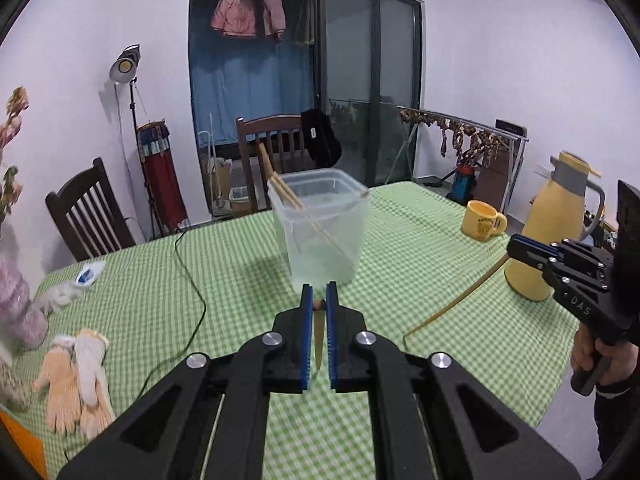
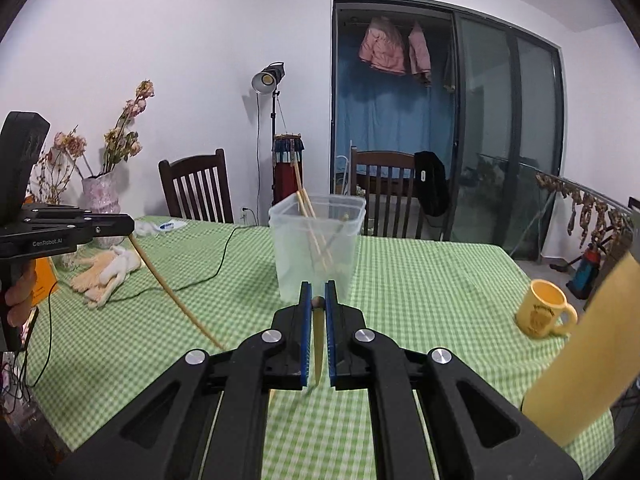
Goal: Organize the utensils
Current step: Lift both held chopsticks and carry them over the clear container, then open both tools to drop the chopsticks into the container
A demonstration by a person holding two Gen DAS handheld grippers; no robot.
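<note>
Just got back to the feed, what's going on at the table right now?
A person holds a gripper in each hand, each shut on one chopstick. The left gripper grips a chopstick between its blue pads, and the right gripper grips another chopstick. Both point at the clear plastic container on the green checked tablecloth, where some chopsticks already lean. Neither held chopstick is in the container yet.

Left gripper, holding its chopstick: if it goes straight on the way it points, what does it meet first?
Most likely the clear plastic container, dead ahead of the left gripper and its chopstick. Only bare tablecloth shows between them. Depth is hard to judge, and height matters too: held high enough, it might pass over the rim.
</note>
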